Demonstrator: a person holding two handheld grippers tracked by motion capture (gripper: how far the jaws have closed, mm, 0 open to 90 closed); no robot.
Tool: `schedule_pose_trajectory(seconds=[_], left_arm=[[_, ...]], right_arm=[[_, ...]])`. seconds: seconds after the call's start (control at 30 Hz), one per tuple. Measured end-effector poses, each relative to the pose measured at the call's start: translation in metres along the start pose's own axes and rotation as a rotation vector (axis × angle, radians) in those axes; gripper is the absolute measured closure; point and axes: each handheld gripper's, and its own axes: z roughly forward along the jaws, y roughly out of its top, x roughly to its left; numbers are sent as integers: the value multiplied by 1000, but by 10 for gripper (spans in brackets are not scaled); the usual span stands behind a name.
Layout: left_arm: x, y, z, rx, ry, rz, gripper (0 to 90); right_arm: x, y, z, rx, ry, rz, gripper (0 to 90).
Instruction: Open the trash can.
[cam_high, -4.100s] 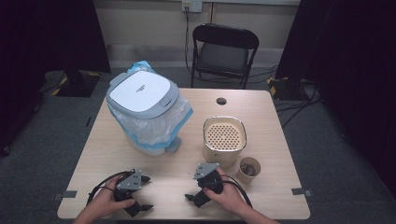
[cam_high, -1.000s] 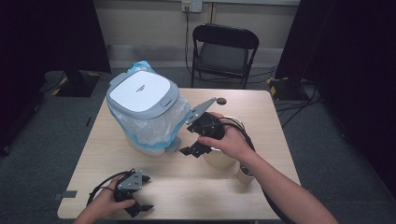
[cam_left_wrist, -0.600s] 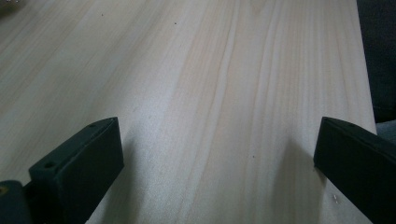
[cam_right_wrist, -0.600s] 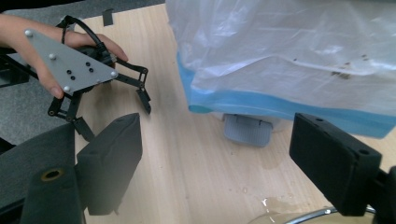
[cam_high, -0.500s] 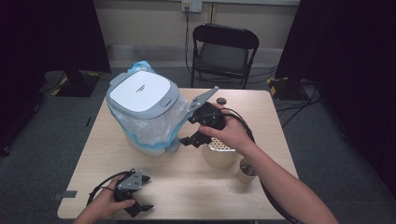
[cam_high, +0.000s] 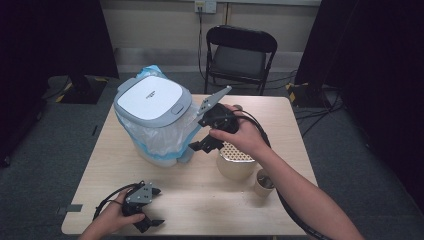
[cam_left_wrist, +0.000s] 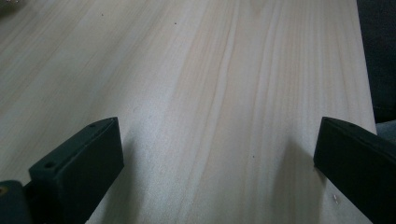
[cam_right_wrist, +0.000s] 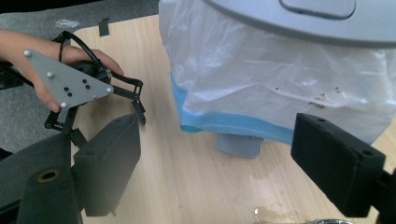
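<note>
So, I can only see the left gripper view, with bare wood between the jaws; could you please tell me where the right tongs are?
Observer: The right tongs hang above the table, right beside a lidded bin. Their jaws have just been opening and nothing is between them.
Operator: Thank you. What does the bin look like?
Observer: It has a white lid with a grey rim. A clear plastic bag with a blue edge hangs down over its sides.
Operator: Is anything else close to that hand?
Observer: Yes, a beige container with a perforated top sits just below the hand, with a small cup next to it.
</note>
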Motion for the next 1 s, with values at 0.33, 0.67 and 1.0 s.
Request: schedule_pose_trajectory(seconds=[0.33,0.67,1.0], left_arm=[[0,0,0,0,0,0,8],[0,0,0,0,0,0,8],[0,0,0,0,-1,1,8]], right_arm=[[-6,14,-1,-2,-9,-7,156],[-12,25,-2,-19,-12,-5,155],[-17,37,0,-37,-6,-15,154]])
